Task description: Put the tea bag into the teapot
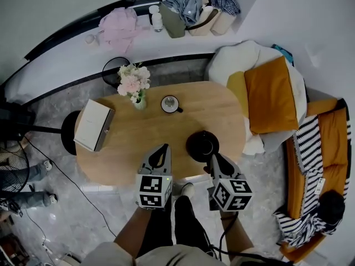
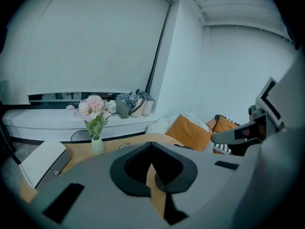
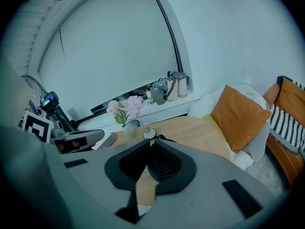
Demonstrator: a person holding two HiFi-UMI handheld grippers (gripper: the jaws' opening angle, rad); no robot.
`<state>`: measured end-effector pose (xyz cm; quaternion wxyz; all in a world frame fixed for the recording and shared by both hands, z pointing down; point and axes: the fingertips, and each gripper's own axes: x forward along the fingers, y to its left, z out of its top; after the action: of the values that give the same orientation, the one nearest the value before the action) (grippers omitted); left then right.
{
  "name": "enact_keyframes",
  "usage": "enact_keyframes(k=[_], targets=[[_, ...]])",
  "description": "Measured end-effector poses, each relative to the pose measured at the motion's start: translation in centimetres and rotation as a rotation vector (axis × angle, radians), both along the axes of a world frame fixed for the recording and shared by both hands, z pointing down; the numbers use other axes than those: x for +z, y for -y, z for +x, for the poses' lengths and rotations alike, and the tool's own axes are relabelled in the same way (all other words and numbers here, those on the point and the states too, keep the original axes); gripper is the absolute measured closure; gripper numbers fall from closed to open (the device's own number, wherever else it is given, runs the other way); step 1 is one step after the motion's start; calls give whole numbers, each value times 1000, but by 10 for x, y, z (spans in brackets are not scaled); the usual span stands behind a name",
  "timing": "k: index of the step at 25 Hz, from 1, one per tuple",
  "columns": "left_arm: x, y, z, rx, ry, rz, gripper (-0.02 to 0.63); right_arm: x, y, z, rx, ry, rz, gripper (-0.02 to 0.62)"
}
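Both grippers hang low over the near edge of the table point(image 1: 127, 143), and neither has anything in it. Seen along its own jaws, the left gripper point(image 1: 162, 153) is closed tip to tip and empty; the right gripper point(image 1: 214, 160) is clenched the same way, also empty. They are held level and side by side, pointing out across the table, which reads as a ready stance before any reach rather than a grasp under way.

Just ahead of the right gripper sits the black teapot point(image 1: 202, 146), round and dark from above; whether a lid covers it I cannot tell. Farther back, near the table's middle, stands a small cup point(image 1: 170, 103) with a pale rim. The tea bag itself is too small to make out in any view; my guess is that it lies in or at that cup, since nothing else on the table looks like it. That would put it beyond both grippers, ahead of and between them, and behind and left of the teapot. A vase point(image 1: 138, 101) of flowers and a white box point(image 1: 94, 124) stand well off to the left, clear of that path.
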<state>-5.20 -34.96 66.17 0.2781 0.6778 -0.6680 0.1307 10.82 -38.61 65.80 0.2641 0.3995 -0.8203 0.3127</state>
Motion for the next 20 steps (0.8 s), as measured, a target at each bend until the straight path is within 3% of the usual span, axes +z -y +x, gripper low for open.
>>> enact_keyframes(k=[10, 20], targets=[[-61, 4, 11, 22, 28, 66, 601, -52, -1, 10, 6, 37, 53, 558], [-138, -3, 37, 63, 55, 161, 601, -131, 4, 39, 47, 88, 176, 560]])
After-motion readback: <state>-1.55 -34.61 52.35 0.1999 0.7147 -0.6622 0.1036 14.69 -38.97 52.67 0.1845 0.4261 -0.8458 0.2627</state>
